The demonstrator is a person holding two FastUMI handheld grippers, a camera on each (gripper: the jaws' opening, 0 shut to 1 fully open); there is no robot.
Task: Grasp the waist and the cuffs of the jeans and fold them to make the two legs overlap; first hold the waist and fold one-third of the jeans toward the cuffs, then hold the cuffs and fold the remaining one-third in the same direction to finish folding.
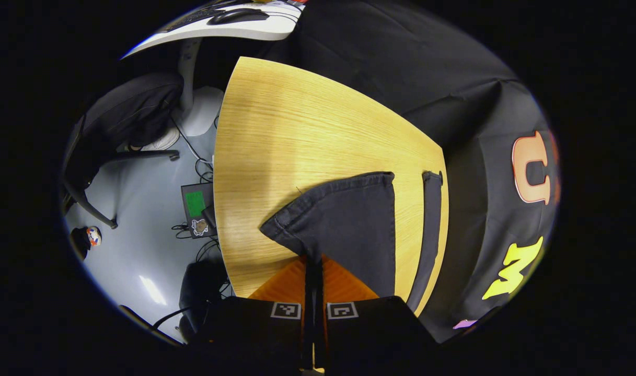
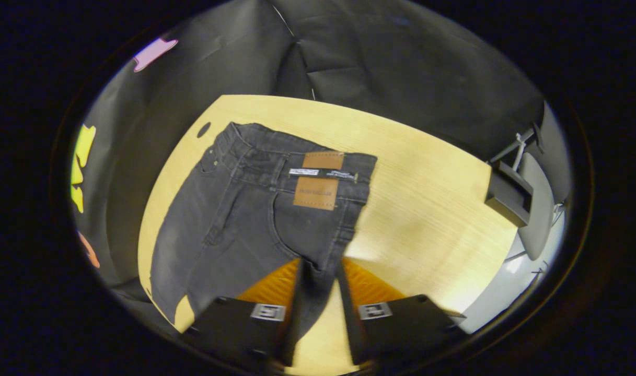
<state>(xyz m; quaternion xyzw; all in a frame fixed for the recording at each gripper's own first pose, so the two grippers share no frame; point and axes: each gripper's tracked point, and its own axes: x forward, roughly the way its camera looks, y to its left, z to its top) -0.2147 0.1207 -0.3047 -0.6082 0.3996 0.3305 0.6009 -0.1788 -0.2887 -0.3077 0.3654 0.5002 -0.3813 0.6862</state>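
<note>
both jaws clenched on jeans (image 2: 255,209): left gripper (image 1: 313,263) at cuff, right gripper (image 2: 320,271) near waist patch (image 2: 318,180), writing illegible.

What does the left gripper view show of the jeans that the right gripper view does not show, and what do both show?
Left gripper view: the cuffs, one leg end held up by the left gripper, the other leg lying along the table edge. Right gripper view: the waist with a brown patch, and the right gripper gripping fabric near the hip. Both: dark jeans on the wooden table, each gripper closed on denim.
</note>
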